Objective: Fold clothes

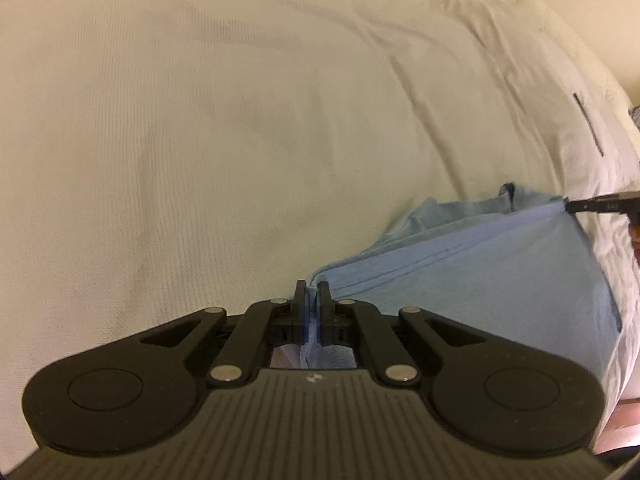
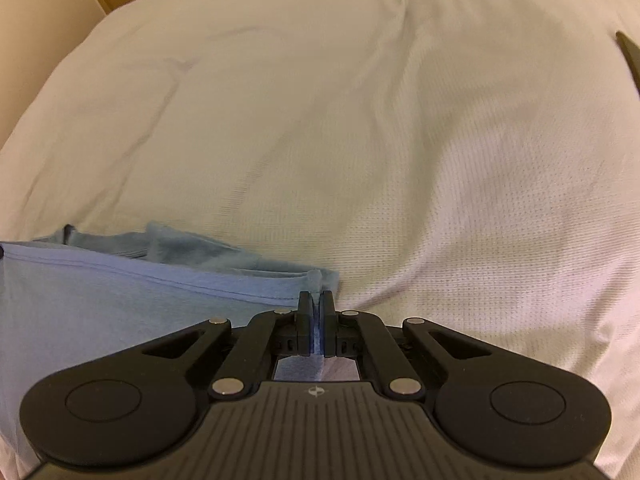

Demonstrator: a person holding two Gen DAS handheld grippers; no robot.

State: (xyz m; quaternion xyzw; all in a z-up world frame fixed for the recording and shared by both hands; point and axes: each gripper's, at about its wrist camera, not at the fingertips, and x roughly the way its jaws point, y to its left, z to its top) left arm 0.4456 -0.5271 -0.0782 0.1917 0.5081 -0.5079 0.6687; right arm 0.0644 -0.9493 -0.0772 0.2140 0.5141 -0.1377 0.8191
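Clamping one hemmed corner of the light-blue knit garment [image 1: 472,280], the left gripper [image 1: 312,292] is clenched on fabric; the right gripper [image 2: 317,300] pinches the opposite corner, hem stretched between them above the white textured bedspread [image 1: 240,120]

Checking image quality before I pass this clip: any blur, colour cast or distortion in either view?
Left wrist view: strong fisheye bending, warm yellowish cast, bedspread soft, shirt hem sharp. Right wrist view: same curvature and cast, dark corners, bedspread weave crisp at right, no glare.
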